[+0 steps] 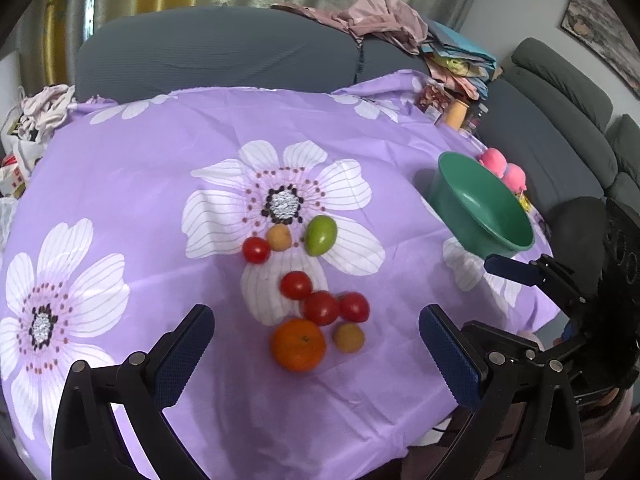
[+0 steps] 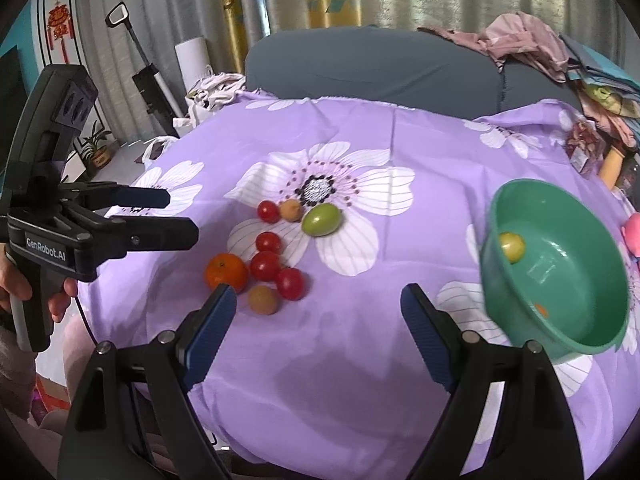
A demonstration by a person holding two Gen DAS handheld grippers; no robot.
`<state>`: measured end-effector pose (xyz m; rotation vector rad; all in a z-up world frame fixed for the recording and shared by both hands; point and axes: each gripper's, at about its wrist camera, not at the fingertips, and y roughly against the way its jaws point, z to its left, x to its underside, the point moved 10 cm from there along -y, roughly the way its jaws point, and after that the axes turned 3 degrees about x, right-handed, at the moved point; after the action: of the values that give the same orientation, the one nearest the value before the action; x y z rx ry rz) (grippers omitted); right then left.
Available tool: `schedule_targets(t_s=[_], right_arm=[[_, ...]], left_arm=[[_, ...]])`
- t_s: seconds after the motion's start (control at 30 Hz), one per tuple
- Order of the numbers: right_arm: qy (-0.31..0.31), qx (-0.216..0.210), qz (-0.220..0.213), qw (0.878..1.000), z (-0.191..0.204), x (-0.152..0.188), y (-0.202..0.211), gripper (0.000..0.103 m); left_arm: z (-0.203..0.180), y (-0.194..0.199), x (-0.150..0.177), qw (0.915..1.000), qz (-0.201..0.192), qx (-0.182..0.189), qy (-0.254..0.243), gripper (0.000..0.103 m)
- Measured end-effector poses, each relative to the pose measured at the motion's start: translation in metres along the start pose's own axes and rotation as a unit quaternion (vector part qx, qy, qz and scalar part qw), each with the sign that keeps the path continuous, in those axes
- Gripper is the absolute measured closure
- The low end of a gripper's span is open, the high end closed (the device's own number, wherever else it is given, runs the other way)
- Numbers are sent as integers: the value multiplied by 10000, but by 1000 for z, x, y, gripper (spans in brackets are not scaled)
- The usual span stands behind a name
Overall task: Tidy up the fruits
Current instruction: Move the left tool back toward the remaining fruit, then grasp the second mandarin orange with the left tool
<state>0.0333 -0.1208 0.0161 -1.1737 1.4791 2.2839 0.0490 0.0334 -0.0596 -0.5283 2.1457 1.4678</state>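
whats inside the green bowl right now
One small yellow-green fruit lies against the inner wall of the green bowl. The near rim hides part of the bottom.

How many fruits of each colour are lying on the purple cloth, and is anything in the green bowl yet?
Red tomatoes: 4
Orange fruit: 1
Green fruit: 1
Small tan fruits: 2
Total on the purple cloth: 8
In the green bowl: 1 yellow-green fruit
Total: 9

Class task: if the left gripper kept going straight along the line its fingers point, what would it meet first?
Most likely the orange, lying nearest between the open left gripper fingers, with a small tan fruit beside it; depth is uncertain.
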Motion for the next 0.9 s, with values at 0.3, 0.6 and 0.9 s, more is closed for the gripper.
schedule_targets(t_s=[0.3,0.6,0.9], right_arm=[[11,-448,294,9986,25,8,-22,17],[6,-1247,685,9898,67,16,-47,19],[-139,-1587,872,9834,87,21,-66,39]], left_arm=[[13,15,17,9993,-149,296,-195,1],[4,10,24,9942,-53,1054,-196,2],[-3,-11,27,9895,339,1288,-566,2]])
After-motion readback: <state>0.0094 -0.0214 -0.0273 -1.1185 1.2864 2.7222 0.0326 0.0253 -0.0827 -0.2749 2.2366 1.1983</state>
